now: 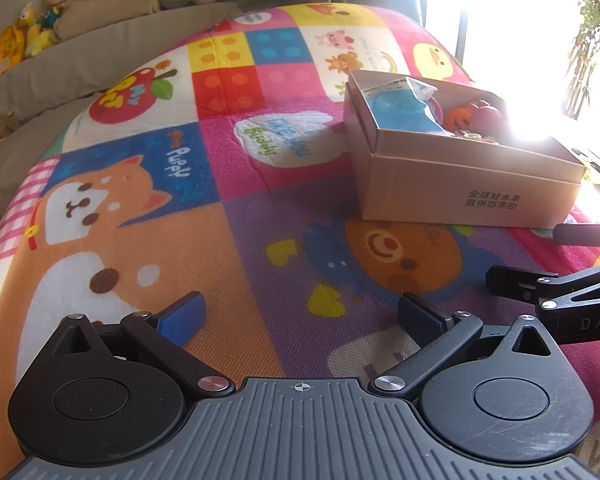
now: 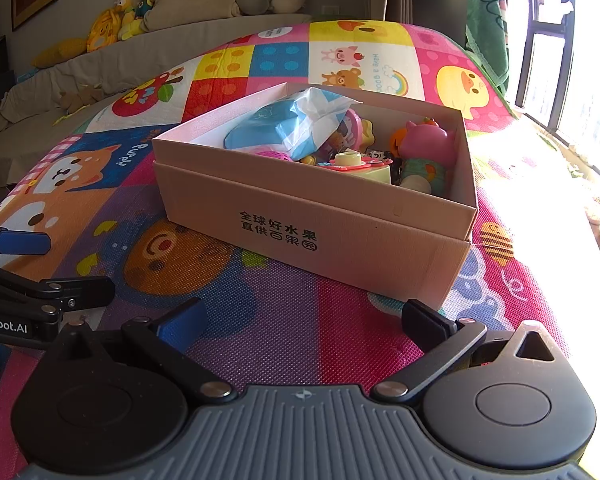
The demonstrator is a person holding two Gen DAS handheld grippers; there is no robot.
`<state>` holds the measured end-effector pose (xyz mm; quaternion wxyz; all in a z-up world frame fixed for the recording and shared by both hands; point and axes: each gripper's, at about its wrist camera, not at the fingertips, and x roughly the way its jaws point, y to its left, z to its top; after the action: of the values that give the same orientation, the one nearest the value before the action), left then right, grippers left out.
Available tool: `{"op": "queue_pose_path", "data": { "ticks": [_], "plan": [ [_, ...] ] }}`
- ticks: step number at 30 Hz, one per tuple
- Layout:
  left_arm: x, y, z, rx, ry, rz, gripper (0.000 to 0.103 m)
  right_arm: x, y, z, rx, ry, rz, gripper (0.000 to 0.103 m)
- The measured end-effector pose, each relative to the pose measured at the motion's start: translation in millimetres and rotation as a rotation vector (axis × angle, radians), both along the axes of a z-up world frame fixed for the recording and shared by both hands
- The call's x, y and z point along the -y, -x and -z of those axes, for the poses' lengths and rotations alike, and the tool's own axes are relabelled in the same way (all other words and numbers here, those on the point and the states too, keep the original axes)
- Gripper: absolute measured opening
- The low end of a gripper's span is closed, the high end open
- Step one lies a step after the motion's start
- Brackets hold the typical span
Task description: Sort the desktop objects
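Cardboard box sits on a colourful cartoon play mat, at about 12 o'clock from the right gripper and near it. From the left gripper the same box lies toward 1 o'clock, farther off.

Inside the box, in the right wrist view, a blue and white tissue pack leans at the 11 o'clock end, a pink pig toy stands at the 2 o'clock end with an orange toy touching it, and a pale yellow round toy rests near the front wall among smaller pieces too jumbled to tell apart.

Both grippers hang low over bare mat. The jaws of each are spread wide with nothing between them. The right gripper's fingers enter the left wrist view at 3 o'clock; the left gripper's enter the right wrist view at 9 o'clock.

Plush toys line a beige sofa at 10 o'clock, beyond the mat. Bright window light floods the 3 o'clock side.
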<state>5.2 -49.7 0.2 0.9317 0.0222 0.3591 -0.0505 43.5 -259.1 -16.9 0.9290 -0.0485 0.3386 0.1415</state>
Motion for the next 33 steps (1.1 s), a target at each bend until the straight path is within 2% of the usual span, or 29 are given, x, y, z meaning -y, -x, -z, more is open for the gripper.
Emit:
{"op": "queue_pose_path", "data": {
  "ticks": [13, 24, 33],
  "plan": [
    [0.0, -1.4, -0.3, -0.004, 0.001, 0.001, 0.103, -0.2, -1.2, -0.5, 0.0, 0.0, 0.0, 0.103],
    [1.1, -9.0, -3.6, -0.053, 0.008, -0.022, 0.103, -0.3, -1.6, -0.4, 0.0, 0.0, 0.0, 0.103],
    [0.7, -5.1, -1.6, -0.026, 0.007, -0.02, 0.103, -0.2, -1.8, -0.4, 0.0, 0.0, 0.0, 0.103]
  ]
}}
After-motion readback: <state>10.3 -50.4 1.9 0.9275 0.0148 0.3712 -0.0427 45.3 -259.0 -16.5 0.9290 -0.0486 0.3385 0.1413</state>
